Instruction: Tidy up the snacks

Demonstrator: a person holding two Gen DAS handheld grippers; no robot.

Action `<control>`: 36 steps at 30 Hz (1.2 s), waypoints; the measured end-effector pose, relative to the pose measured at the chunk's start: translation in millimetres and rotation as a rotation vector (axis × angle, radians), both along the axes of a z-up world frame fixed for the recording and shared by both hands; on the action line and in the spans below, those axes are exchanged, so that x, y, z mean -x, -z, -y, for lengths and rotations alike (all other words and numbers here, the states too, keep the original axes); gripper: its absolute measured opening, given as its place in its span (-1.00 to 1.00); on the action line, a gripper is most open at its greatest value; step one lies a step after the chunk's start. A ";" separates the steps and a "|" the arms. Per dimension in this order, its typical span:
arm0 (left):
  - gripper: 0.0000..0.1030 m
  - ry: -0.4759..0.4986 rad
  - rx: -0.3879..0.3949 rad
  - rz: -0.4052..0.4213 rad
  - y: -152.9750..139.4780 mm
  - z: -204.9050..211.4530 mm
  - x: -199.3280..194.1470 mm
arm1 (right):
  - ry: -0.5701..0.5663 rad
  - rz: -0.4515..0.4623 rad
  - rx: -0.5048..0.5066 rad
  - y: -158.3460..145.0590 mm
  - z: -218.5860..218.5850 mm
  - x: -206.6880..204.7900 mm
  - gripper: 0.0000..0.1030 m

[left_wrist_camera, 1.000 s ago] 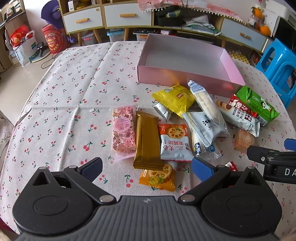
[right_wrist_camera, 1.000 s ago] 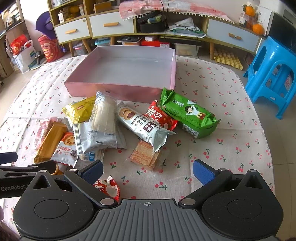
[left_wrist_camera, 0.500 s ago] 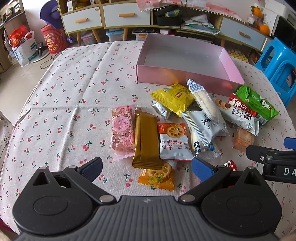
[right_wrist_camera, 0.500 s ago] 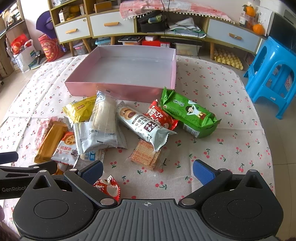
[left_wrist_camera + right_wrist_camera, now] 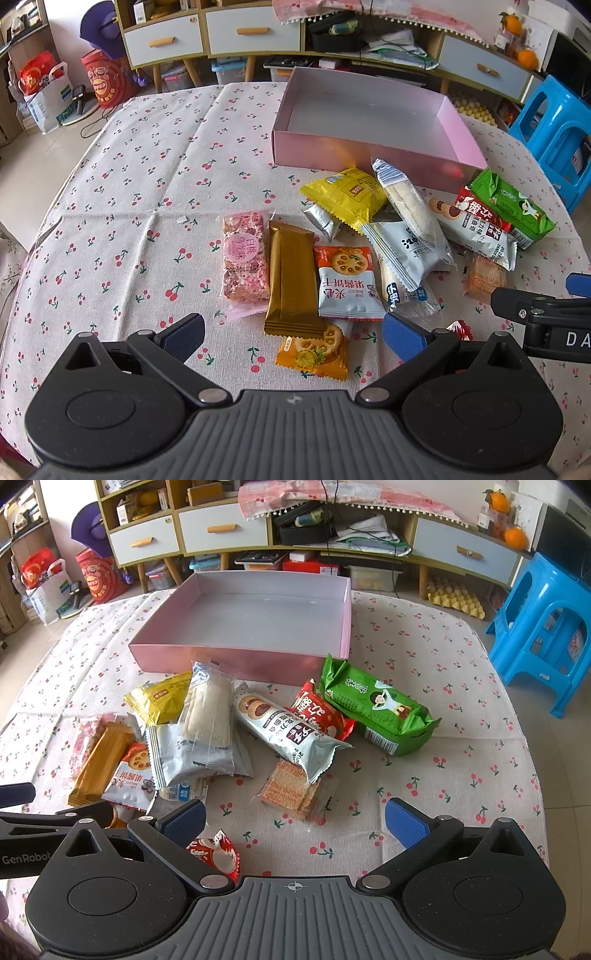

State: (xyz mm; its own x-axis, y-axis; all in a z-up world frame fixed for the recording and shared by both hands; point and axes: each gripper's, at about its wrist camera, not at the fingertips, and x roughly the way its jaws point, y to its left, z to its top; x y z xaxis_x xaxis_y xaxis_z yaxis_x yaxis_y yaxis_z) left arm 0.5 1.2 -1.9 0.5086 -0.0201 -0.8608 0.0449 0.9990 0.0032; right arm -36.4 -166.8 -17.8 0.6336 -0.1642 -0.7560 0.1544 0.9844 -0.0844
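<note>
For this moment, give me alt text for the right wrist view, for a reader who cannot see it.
The open right gripper hovers empty over a cherry-print tablecloth, with a heap of wrapped snacks ahead, including a green packet and a yellow packet. Beyond them sits an empty pink box. The left gripper's finger pokes in at lower left.

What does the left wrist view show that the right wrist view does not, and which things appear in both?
Only the left wrist view shows the orange lotus-root packet whole, lying between the open left claw fingers. Only the right wrist view shows the small red candy packet whole, and the wafer packet unobstructed ahead of the open right claw. Both show the empty pink box, the green packet and the gold bar.
</note>
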 end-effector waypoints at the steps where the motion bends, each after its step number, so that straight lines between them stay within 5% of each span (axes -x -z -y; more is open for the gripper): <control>1: 1.00 0.000 0.000 0.001 0.1 0.0 0.2 | 0.000 0.000 0.000 -0.1 0.0 0.1 1.00; 36: 1.00 0.005 -0.024 0.007 -2.3 -0.1 -4.0 | 0.037 0.037 0.006 -8.9 8.2 -12.5 1.00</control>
